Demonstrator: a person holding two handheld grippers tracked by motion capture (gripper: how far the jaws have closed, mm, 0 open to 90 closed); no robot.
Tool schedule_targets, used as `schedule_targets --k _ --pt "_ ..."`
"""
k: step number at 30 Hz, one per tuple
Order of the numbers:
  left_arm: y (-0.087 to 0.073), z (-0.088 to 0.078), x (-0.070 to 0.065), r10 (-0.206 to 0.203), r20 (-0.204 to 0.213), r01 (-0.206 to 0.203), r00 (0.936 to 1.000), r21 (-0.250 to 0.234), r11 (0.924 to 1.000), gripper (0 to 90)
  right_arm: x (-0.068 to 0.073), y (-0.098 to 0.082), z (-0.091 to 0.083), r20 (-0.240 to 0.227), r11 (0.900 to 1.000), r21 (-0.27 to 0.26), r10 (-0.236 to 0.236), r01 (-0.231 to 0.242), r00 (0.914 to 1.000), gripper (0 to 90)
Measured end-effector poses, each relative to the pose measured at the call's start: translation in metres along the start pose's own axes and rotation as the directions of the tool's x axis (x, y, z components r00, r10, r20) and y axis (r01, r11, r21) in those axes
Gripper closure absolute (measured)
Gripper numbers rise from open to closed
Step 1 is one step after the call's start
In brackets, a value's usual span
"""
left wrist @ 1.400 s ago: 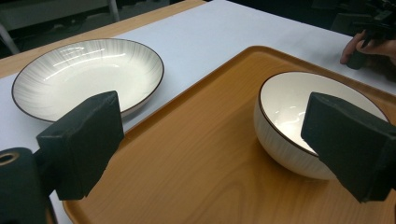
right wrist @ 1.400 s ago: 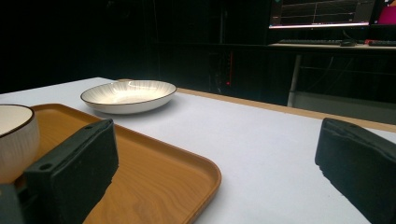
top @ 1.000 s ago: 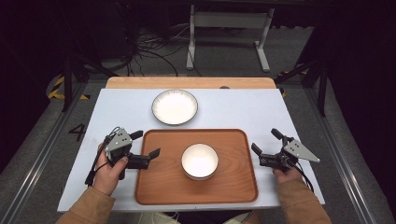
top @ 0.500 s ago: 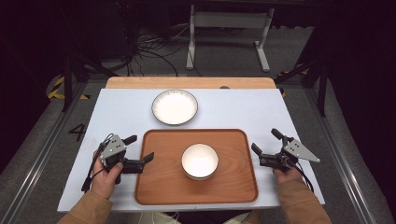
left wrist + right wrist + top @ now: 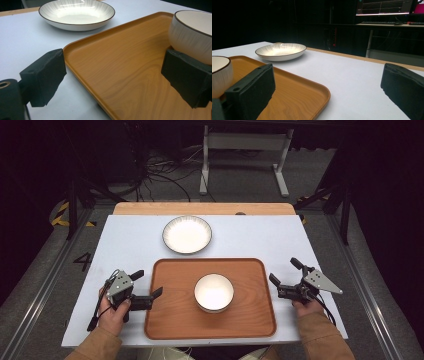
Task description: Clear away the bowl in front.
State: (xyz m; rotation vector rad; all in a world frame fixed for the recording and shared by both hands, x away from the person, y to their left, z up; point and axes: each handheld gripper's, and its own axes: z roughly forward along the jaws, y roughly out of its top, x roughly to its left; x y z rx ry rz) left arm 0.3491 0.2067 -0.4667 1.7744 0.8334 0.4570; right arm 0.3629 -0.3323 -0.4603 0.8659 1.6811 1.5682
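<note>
A person seated at a white table [image 5: 130, 245] holds 2 two-jaw grippers on either side of a wooden tray [image 5: 175, 320], seen from the high view. A white bowl [image 5: 214, 292] with a dark rim sits on the tray, slightly toward its near half, and a shallow white plate [image 5: 187, 234] rests on the table just beyond the tray's far edge. The left gripper [image 5: 145, 287], held in the person's left hand [image 5: 114, 312], lies at the tray's left edge with its jaws spread wide; in the left gripper view 1 jaw is over the white tabletop and the other is over the tray, close in front of the bowl [image 5: 192, 32], with the tray's rim [image 5: 82, 75] passing between them and the plate [image 5: 76, 13] farther off. The right gripper [image 5: 286, 272] sits on the table just right of the tray, apart from it, its jaws also spread wide and holding nothing. In the right gripper view, the tray's corner [image 5: 312, 97] lies between the jaws, with the bowl [image 5: 219, 75] at the left edge and the plate [image 5: 280, 51] beyond.
</note>
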Motion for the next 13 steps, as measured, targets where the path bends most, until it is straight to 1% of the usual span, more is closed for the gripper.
schedule_targets --k 9,13 --pt "0.0001 0.0 0.0 0.011 -0.002 -0.011 0.9999 0.008 0.9999 6.8 0.0002 -0.0001 -0.0002 0.0 1.0 -0.002 -0.004 0.004 1.0 0.0" --pt "0.0001 0.0001 0.0007 -0.001 0.002 0.001 1.0 0.01 0.9999 6.1 0.0005 -0.0001 -0.0004 0.001 1.0 -0.003 -0.005 0.005 1.0 0.0"
